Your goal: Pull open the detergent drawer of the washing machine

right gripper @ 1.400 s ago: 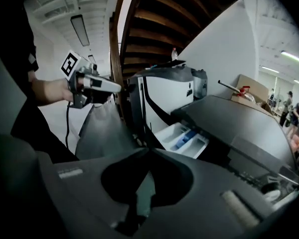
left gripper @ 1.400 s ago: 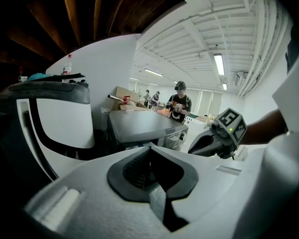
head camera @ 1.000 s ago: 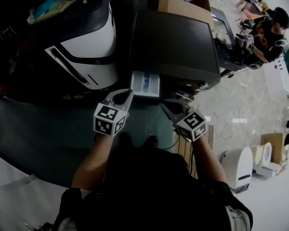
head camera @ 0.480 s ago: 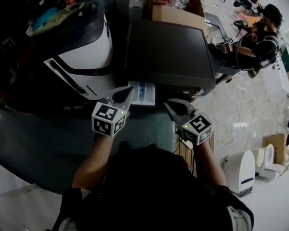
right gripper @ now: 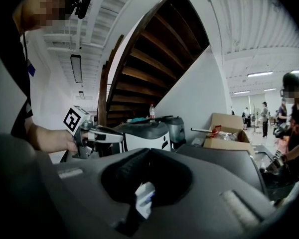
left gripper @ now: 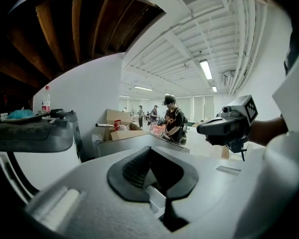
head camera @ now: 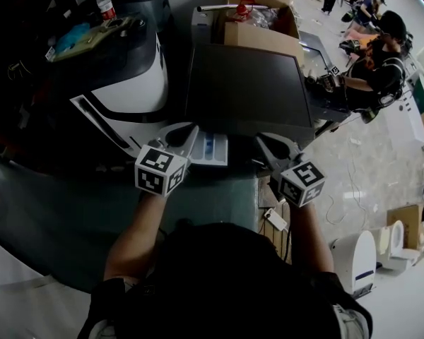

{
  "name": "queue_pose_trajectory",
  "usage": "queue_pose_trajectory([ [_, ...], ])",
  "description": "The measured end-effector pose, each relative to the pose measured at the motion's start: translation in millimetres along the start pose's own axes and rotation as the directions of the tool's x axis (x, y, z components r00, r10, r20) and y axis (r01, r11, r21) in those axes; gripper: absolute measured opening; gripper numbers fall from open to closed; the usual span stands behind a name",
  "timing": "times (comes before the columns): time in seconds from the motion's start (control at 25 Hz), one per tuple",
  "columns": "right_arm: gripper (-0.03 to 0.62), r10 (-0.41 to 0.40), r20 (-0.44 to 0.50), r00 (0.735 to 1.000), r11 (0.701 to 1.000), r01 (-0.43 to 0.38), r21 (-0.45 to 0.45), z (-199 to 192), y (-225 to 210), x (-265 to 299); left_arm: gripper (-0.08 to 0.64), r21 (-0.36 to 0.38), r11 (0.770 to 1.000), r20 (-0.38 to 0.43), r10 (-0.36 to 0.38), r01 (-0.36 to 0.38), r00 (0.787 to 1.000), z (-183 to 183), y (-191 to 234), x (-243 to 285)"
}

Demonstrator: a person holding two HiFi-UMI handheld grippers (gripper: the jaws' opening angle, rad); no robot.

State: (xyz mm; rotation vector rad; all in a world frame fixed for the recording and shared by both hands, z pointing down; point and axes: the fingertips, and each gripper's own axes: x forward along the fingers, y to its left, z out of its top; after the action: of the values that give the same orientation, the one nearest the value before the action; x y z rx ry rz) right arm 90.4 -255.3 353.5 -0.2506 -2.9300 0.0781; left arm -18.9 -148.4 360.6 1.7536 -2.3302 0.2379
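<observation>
The washing machine (head camera: 247,83) has a dark flat top. Its white detergent drawer (head camera: 213,149), with blue inside, stands pulled out from the front left corner. My left gripper (head camera: 191,128) is shut and empty, its tips just left of the drawer. My right gripper (head camera: 260,138) is also shut and empty, just right of the drawer. In the right gripper view the drawer (right gripper: 143,198) shows through the gap under the closed tips, and the left gripper (right gripper: 97,133) floats at the left. In the left gripper view the right gripper (left gripper: 229,126) hangs at the right above the machine top (left gripper: 134,141).
A white and black appliance (head camera: 127,83) stands left of the machine, with a bottle (head camera: 104,2) behind it. A cardboard box (head camera: 258,20) sits behind the machine. People (head camera: 381,55) work at the back right. A white unit (head camera: 353,256) and cables lie on the floor at the right.
Both grippers have risen a little and stay shut. The right one has drifted to the right. The drawer stays pulled out.
</observation>
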Motion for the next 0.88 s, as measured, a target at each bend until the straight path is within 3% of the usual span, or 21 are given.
queue_pose_trajectory([
  [0.2,0.003,-0.107,0.145,0.984,0.993,0.100,0.056,53.0,-26.7,-11.8,0.011,0.004,0.999,0.050,0.042,-0.043,0.998,29.3,13.2,-1.5],
  [0.48,0.003,-0.189,0.318,0.929,0.982,0.177,0.066,93.9,-5.3,-23.7,0.011,-0.019,0.997,0.117,0.071,-0.069,0.991,56.4,9.0,-8.5],
  [0.64,0.002,-0.189,0.309,0.932,0.981,0.194,0.013,87.1,4.5,-20.3,0.011,-0.015,0.998,0.108,0.068,-0.067,0.992,48.9,3.2,-6.9],
  [0.88,0.002,-0.186,0.271,0.944,0.983,0.180,0.044,70.7,1.1,-16.1,0.011,-0.033,0.997,0.091,0.073,-0.071,0.993,35.8,6.5,-5.9],
])
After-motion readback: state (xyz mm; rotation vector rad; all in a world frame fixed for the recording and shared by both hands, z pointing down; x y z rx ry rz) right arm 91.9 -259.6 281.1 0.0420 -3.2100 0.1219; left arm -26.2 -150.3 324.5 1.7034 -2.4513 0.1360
